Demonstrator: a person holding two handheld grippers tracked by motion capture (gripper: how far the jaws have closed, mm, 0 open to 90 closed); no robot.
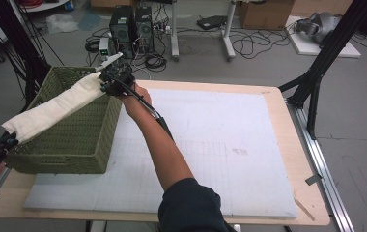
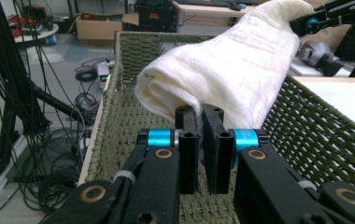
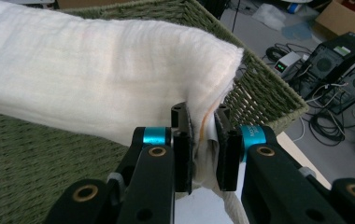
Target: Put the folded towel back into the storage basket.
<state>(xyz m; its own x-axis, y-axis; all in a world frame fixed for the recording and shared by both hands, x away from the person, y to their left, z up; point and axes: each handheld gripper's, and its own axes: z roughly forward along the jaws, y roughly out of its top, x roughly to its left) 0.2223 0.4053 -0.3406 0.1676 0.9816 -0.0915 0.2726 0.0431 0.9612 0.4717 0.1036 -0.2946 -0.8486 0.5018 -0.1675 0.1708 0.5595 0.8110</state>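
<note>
A folded white towel is hanging stretched between the two tongs above the green woven basket, which is standing at the table's left edge. The left gripper is pinching the towel's near end with jaws nearly closed; the right gripper is clamping the far end over the basket's far corner, cloth squeezed between its jaws.

Tool clamped on towel over basket
</note>
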